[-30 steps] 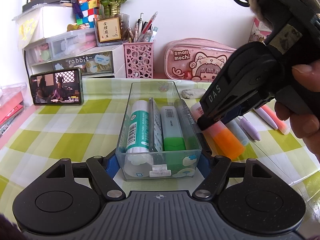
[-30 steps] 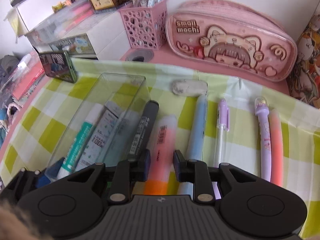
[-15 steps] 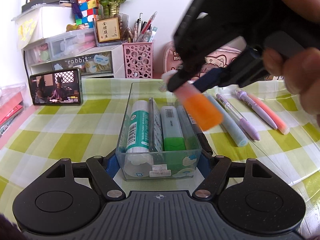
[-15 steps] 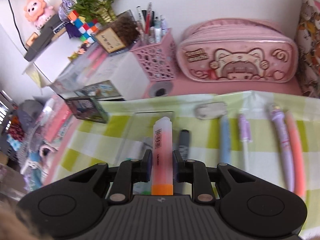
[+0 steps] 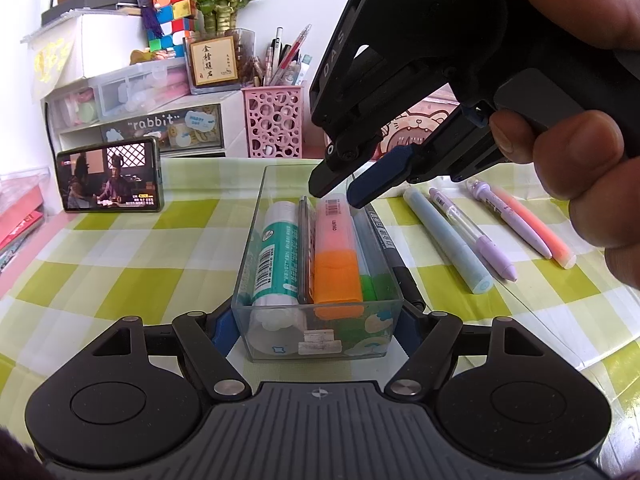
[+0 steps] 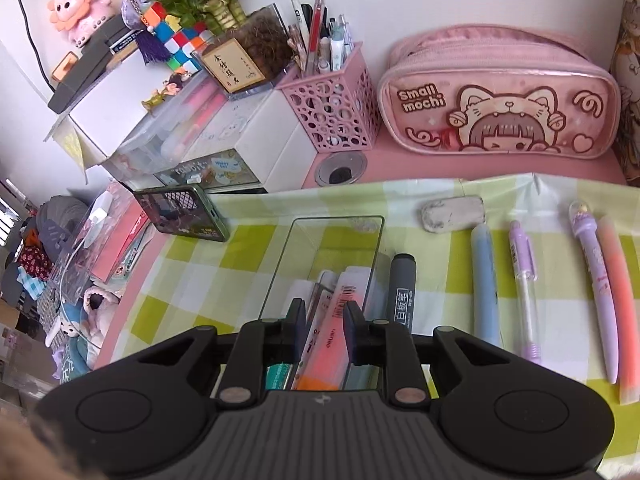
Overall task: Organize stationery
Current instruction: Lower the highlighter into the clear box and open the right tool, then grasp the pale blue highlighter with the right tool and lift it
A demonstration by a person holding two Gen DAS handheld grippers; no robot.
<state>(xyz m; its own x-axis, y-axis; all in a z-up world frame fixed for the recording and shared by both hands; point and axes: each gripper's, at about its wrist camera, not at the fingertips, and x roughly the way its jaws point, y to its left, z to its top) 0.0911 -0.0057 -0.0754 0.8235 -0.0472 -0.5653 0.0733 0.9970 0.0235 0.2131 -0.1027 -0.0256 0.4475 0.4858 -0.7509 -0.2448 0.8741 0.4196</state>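
Note:
A clear plastic organizer box [image 5: 256, 240] stands on the checked cloth, and my left gripper [image 5: 316, 322] is shut on its near end. Inside lie a teal glue stick [image 5: 276, 256], a green highlighter [image 5: 372, 280] and an orange highlighter [image 5: 334, 256] on top. My right gripper [image 5: 340, 192] hovers just above the orange highlighter's far end, jaws parted and off it; it shows in the right wrist view [image 6: 325, 320] with the orange highlighter [image 6: 332, 340] between the fingers. A black marker [image 6: 402, 296] lies right of the box [image 6: 360, 222].
On the cloth to the right lie a blue pen [image 6: 484, 280], a purple mechanical pencil [image 6: 524, 292], a purple pen [image 6: 596, 280], a coral pen [image 6: 622, 300] and an eraser [image 6: 452, 214]. Behind stand a pink pen holder [image 6: 332, 108], a pink pencil case [image 6: 500, 96], drawers and a phone [image 5: 110, 180].
My right gripper carried the orange highlighter from the cloth up and left over the box, set it down on the items inside, and opened. The left gripper has not moved.

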